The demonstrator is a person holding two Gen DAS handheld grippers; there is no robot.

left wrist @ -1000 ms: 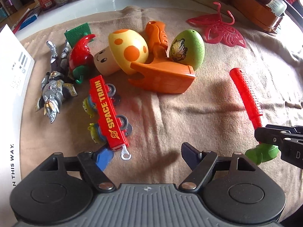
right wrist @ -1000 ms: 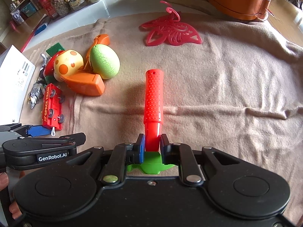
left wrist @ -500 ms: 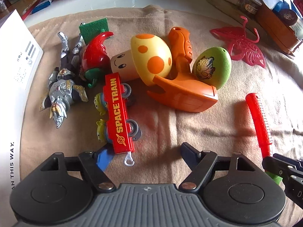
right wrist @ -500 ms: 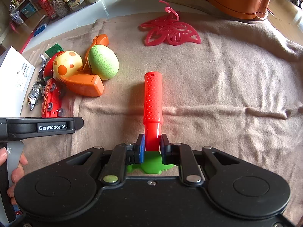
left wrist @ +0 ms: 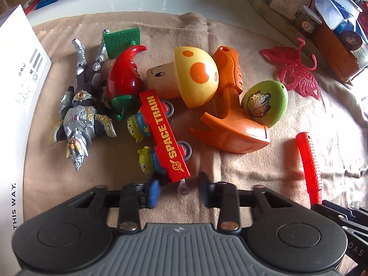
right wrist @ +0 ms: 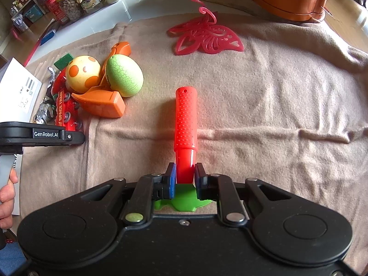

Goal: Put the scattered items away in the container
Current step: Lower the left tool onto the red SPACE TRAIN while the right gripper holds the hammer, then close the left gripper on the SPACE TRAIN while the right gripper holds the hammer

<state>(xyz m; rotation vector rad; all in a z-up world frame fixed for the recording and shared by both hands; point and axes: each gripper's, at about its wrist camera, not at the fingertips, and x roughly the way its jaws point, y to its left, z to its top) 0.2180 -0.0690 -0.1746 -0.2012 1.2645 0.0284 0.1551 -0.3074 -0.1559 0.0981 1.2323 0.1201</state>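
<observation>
Red train (left wrist: pixel 163 135), yellow/orange-spotted mushroom (left wrist: pixel 195 76)

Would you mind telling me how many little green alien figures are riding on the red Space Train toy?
2: one alien beside the Space Train's middle, another alien nearer the left claw. More may be hidden on its far side.

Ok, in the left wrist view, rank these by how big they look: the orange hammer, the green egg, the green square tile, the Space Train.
1. orange hammer, largest.
2. Space Train, long but narrow.
3. green egg.
4. green square tile, smallest, though it lies farthest from the camera and is partly hidden, so it may be larger than it looks.
</observation>
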